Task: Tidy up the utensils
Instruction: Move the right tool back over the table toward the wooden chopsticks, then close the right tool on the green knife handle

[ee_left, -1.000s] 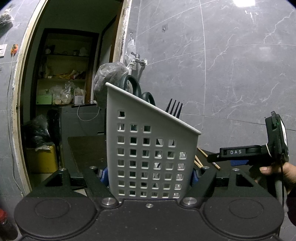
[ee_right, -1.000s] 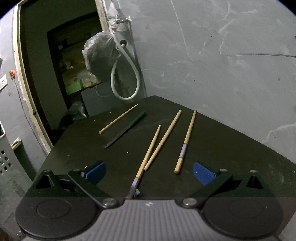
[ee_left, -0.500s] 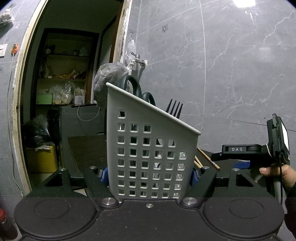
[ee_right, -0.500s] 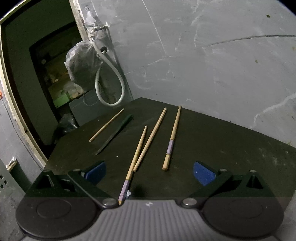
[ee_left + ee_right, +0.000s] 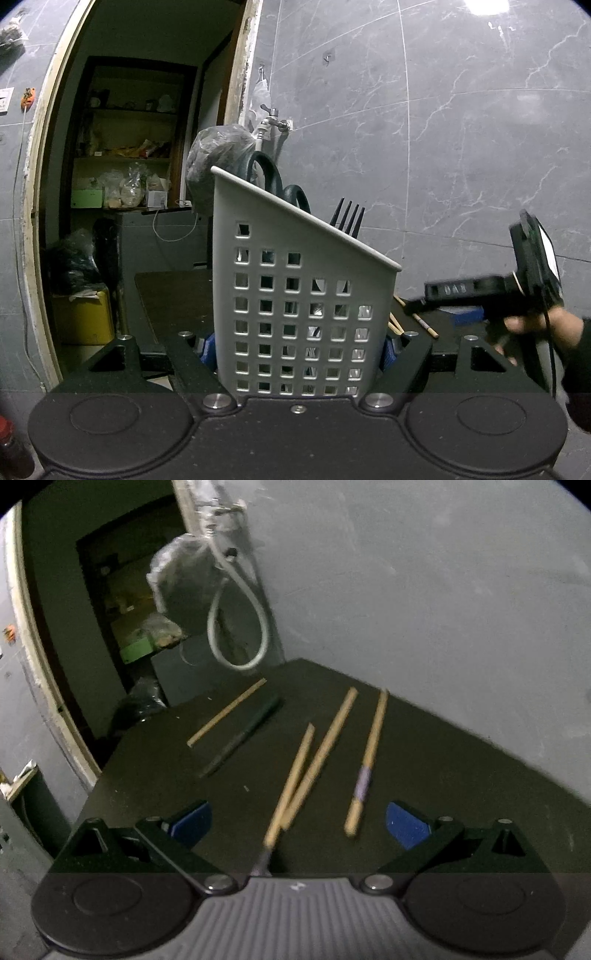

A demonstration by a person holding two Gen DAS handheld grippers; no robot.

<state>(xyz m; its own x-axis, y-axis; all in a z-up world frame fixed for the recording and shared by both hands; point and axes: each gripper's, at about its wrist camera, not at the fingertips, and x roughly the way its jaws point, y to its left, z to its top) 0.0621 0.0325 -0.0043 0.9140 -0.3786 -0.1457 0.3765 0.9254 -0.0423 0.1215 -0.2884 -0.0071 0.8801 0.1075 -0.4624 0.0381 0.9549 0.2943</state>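
Utensils part sorted: left gripper clamps white caddy already holding scissors and fork, right gripper open, empty, over four chopsticks loose on bench, dark utensil beyond.

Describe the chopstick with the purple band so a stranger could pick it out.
On the dark table by the grey wall lie several wooden sticks. Take the rightmost chopstick, lying alone beside a touching pair. Only it shows a pale purple band near its close end.

Left tongs clamped, right tongs spread wide
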